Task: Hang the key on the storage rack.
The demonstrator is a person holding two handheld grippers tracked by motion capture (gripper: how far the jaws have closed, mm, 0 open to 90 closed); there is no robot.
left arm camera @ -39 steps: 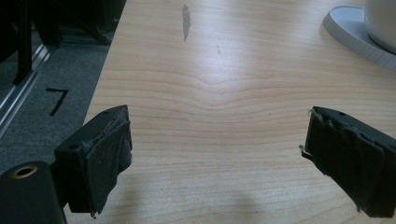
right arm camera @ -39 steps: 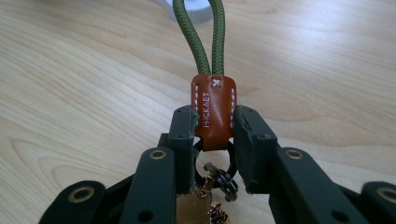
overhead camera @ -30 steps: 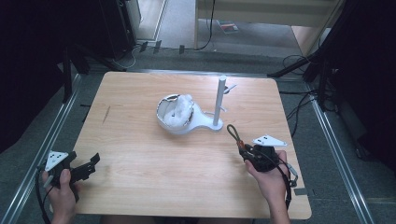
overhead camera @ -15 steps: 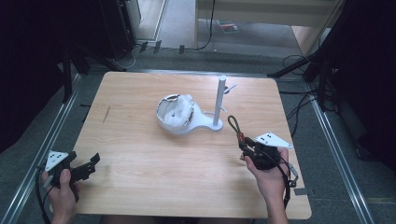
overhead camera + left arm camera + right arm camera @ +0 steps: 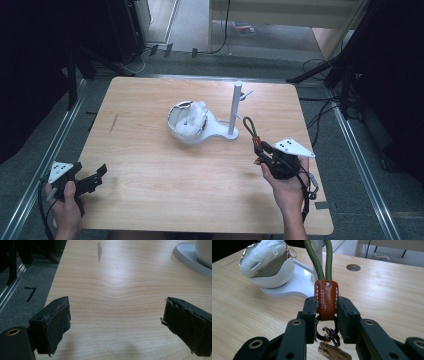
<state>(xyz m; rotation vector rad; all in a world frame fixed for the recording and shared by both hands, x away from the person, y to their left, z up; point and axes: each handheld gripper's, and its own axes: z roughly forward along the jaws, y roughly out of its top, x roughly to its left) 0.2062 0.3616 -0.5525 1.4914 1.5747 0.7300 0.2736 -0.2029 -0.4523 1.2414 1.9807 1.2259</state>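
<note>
In the high view the right hand-held gripper (image 5: 261, 150) sits right of centre, its jaws clamped on the brown leather tab (image 5: 326, 300) of a key strap (image 5: 251, 131) whose green cord loop reaches up toward the white stand (image 5: 220, 131). In the right gripper view the tab stands upright between the jaws, the cord (image 5: 319, 258) rising to the top edge and metal rings (image 5: 329, 336) hanging below. The stand's post (image 5: 235, 107) rises at the middle of the tabletop (image 5: 150, 165), with a white bowl holding a white pouch (image 5: 189, 120) on its base just left of the post. The left hand-held gripper (image 5: 97, 176) rests at the lower-left edge of the tabletop, jaws spread wide with nothing between them; its own view shows bare wood ahead and the stand's base (image 5: 190, 260) at the upper right. Open wood spans the lower middle between the two hands.
</note>
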